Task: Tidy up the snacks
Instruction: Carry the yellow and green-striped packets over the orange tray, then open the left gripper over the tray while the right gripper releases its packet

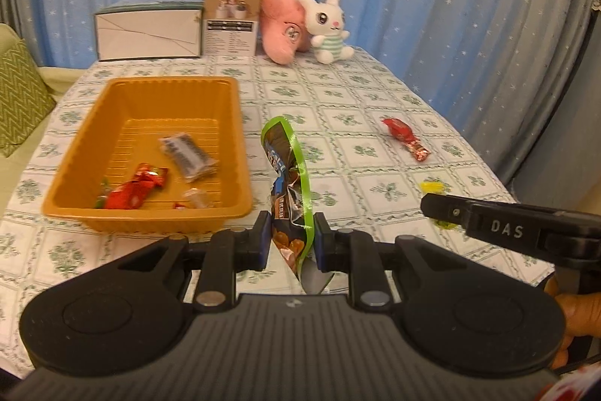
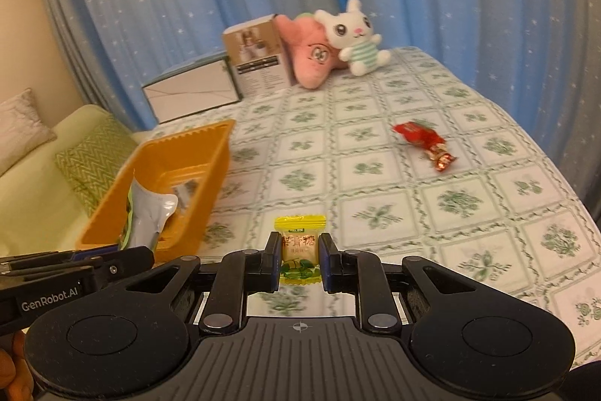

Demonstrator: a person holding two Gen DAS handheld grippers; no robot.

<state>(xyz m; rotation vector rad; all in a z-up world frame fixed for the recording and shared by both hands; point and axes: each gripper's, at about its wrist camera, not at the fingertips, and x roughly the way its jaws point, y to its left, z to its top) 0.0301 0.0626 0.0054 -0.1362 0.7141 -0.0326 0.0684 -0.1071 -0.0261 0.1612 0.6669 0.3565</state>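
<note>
- We have both tools loaded: the left tool (image 1: pixel 291 241) is clamped on a green-edged snack pouch (image 1: pixel 289 183), which stands up between its pads, crumpled and leaning a little.
- The right tool (image 2: pixel 299 260) is pinched shut on a small yellow wrapped candy (image 2: pixel 299 250), held upright with its printed face toward the camera.
- The orange tray (image 1: pixel 233 138) sits on the desk (image 1: pixel 375 175) just left of the pouch in the left wrist view. It already holds a red wrapped snack (image 1: pixel 135 188), a dark striped packet (image 1: pixel 188 156) and a small clear-wrapped piece (image 1: pixel 195 200).
- So we judge the step in hand to be the carry: two snacks are lifted and on their way to the tray, with neither released yet.
- One red candy (image 2: pixel 424 145) lies loose on the cloth, well apart from the tray on the far right side. It is what remains to be gathered, as far as we can see.
- For the next move we need each tool over the tray's open floor, not over its rim, before the pads part.
- The pouch is tall and floppy; we would lower it well inside the wall so it falls flat instead of tipping out.
- The two tools are close together, so we would unload one at a time to keep them from knocking.
- The plush toys (image 1: pixel 326 25) and boxes (image 1: pixel 229 17) at the far end are not part of this job.
</note>
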